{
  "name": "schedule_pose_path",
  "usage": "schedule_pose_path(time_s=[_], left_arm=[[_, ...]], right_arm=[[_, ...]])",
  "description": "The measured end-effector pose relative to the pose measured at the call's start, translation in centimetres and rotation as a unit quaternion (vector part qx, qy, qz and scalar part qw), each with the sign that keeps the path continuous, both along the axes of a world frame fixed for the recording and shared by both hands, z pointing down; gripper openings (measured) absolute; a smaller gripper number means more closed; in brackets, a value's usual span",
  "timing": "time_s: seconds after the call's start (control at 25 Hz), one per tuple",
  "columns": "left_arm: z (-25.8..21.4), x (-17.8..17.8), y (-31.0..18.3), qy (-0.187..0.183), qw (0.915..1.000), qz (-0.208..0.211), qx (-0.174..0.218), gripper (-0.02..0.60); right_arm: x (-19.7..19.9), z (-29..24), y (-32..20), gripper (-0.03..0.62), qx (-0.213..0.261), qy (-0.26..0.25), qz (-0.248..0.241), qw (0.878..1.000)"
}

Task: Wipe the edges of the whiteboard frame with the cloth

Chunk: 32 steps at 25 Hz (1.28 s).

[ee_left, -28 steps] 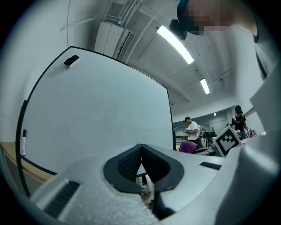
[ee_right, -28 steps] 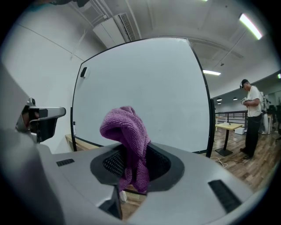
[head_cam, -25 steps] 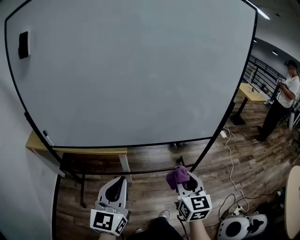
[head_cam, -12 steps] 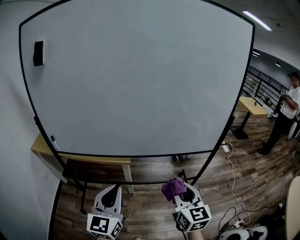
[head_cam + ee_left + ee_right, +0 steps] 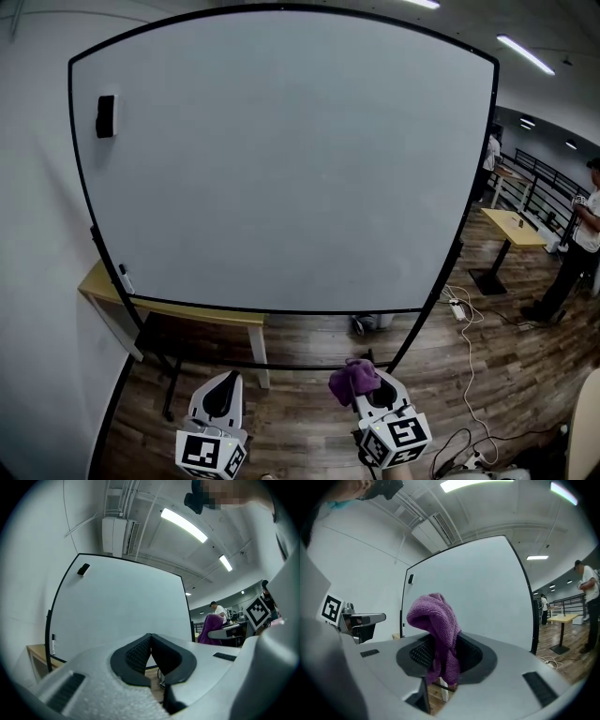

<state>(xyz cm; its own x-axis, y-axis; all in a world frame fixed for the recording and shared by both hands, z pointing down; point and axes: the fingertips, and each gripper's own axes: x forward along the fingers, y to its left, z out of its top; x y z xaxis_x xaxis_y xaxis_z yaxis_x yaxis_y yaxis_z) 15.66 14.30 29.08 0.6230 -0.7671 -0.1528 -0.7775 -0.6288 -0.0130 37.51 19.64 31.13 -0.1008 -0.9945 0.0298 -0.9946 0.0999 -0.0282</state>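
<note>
A large whiteboard [image 5: 291, 159] with a thin black frame [image 5: 281, 307] stands upright ahead of me; it fills most of the head view and shows in both gripper views [image 5: 122, 611] [image 5: 473, 597]. My right gripper [image 5: 367, 386] is shut on a purple cloth [image 5: 353, 380], which bunches up above the jaws [image 5: 436, 625]. It hangs below the board's bottom edge, well clear of the frame. My left gripper [image 5: 218, 394] is shut with nothing between its pads [image 5: 151, 654], low at the left.
A black eraser [image 5: 105, 116] sticks to the board's upper left, a marker [image 5: 125, 278] at its left frame. A wooden table [image 5: 178, 314] stands behind the board's lower left. Cables [image 5: 466, 337] run over the wood floor at right, where a person [image 5: 577, 244] stands by a table [image 5: 514, 228].
The head view has tilted up, so the whole board and its top edge now show. Both grippers stay low in the view, and the right one still holds the cloth.
</note>
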Motion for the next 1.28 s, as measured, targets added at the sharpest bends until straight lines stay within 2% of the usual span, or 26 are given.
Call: schedule_pose_path(time_s=[0.32,0.64,1.28], left_arm=[[-1.1,0.1,5.4,0.006,0.9995,-0.031,0.004,0.018],[-1.6,0.3,10.8,0.004,0.999,-0.044,0.001,0.017],[-2.5,-3.0,17.2,0.002,0.9958,-0.084,0.036,0.017]], right_arm=[[0.9,-1.2,5.3,0.115,0.011,-0.008,-0.024,1.0],[1.1,-1.3,10.1,0.115,0.018,-0.004,-0.037,0.999],[-1.0,-2.0,15.6,0.117,0.038,-0.01,-0.067,0.997]])
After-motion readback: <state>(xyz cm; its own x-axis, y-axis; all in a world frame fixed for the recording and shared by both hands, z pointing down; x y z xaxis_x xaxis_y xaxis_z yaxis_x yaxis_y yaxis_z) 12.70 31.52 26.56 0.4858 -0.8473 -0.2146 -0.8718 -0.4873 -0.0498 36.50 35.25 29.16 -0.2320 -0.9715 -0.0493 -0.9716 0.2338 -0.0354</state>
